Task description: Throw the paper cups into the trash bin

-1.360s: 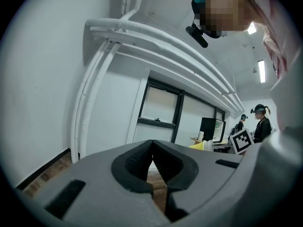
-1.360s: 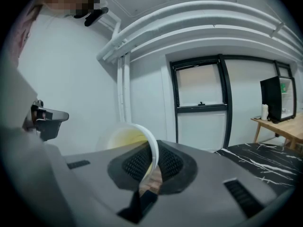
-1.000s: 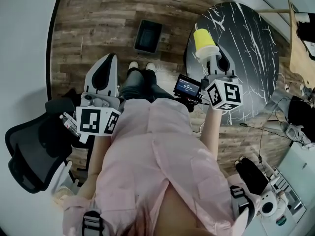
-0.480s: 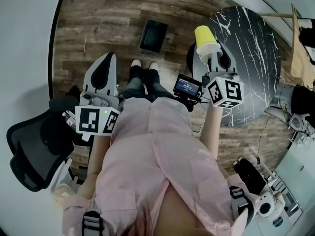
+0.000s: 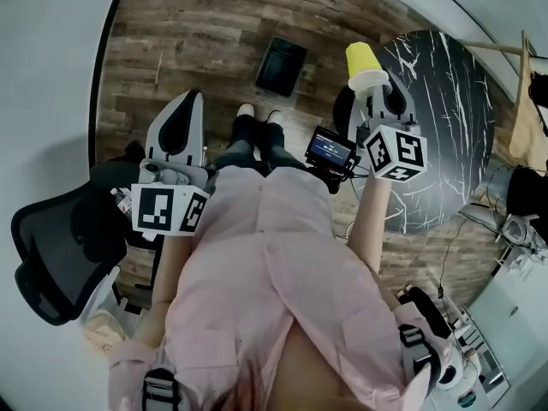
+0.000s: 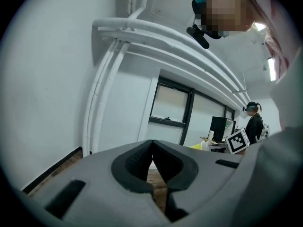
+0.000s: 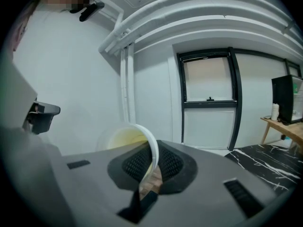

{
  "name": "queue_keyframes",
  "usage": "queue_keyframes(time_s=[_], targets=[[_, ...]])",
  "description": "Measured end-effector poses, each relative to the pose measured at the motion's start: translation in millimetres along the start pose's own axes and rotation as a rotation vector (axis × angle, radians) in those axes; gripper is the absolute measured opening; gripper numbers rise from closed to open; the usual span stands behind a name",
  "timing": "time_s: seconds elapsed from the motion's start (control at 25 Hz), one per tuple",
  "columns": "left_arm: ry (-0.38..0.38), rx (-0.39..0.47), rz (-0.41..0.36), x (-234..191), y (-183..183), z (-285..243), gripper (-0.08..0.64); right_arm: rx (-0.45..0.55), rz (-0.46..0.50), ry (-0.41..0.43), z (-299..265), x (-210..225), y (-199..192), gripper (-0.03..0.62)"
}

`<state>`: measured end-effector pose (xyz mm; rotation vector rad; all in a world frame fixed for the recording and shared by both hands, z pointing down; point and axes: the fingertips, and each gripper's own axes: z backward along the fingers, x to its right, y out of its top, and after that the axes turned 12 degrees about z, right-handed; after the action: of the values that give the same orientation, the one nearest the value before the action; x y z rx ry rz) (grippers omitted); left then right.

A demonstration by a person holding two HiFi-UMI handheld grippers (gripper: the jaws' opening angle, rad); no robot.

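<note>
The right gripper [image 5: 374, 92] pinches the paper cup [image 5: 363, 61] by its rim in its jaws. We find the trash bin [image 5: 281, 67] on the floor [image 5: 188, 41] to its left. The left gripper [image 5: 187, 110] has closed, empty jaws.

Operator, centre-bottom of head view: pale pink shirt [image 5: 274, 289], dark trousers [image 5: 250, 140], white shoes [image 5: 257, 112] upper centre. Grey webbing straps with buckles [image 5: 159, 387] at bottom edge. Left gripper [image 5: 192, 98]: white shell, black oval inset. Right gripper [image 5: 373, 92]: same build. Each has a white cube with black square markers: left cube [image 5: 169, 210], right cube [image 5: 396, 152]. Small black screen [image 5: 331, 149] with blue readout and cables beside right cube. Pads [image 6: 137, 162] black, ribbed.
</note>
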<state>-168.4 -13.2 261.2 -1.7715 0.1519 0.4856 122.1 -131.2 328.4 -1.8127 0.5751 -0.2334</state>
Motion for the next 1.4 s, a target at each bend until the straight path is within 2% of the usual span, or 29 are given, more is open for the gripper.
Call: queue_keyframes(time_s=[0.56, 0.8, 1.16, 1.4], targets=[[0.001, -0.004, 0.000, -19.5, 9.1, -13.3, 0.015, -0.085, 0.036, 0.073, -41.2, -14.9, -31.4, 0.041], [-0.012, -0.015, 0.003, -22.7, 8.8, -15.7, 0.015, -0.135, 0.064, 0.069, -34.4, -0.8, -49.6, 0.041], [-0.033, -0.029, -0.003, -21.8, 7.6, -17.8, 0.015, -0.173, 0.047, 0.016, -29.8, 23.8, -68.8, 0.041], [-0.040, -0.037, -0.008, -20.7, 8.0, -18.2, 0.015, -0.168, 0.038, 0.059, -48.5, 14.4, -67.8, 0.041]])
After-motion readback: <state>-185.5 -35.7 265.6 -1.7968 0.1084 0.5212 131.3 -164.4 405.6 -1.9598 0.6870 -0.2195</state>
